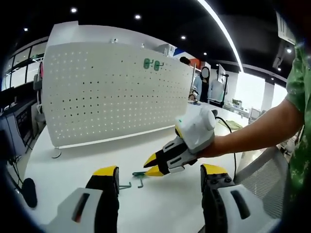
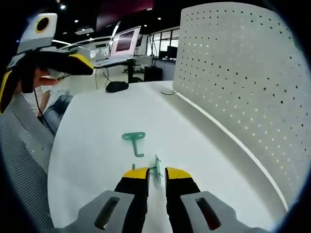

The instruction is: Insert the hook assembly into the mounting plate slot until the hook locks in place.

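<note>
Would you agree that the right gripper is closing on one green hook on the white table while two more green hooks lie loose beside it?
Not quite: only one more green hook lies loose ahead of the right gripper, as the right gripper view shows. The gripper's jaws are indeed nearly closed around a green hook on the white table.

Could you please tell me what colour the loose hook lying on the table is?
Green hook, clearest in the right gripper view.

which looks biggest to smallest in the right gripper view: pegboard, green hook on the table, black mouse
1. white pegboard
2 and 3. green hook and black mouse look alike in size; the mouse lies farther off, so no ranking.
</note>
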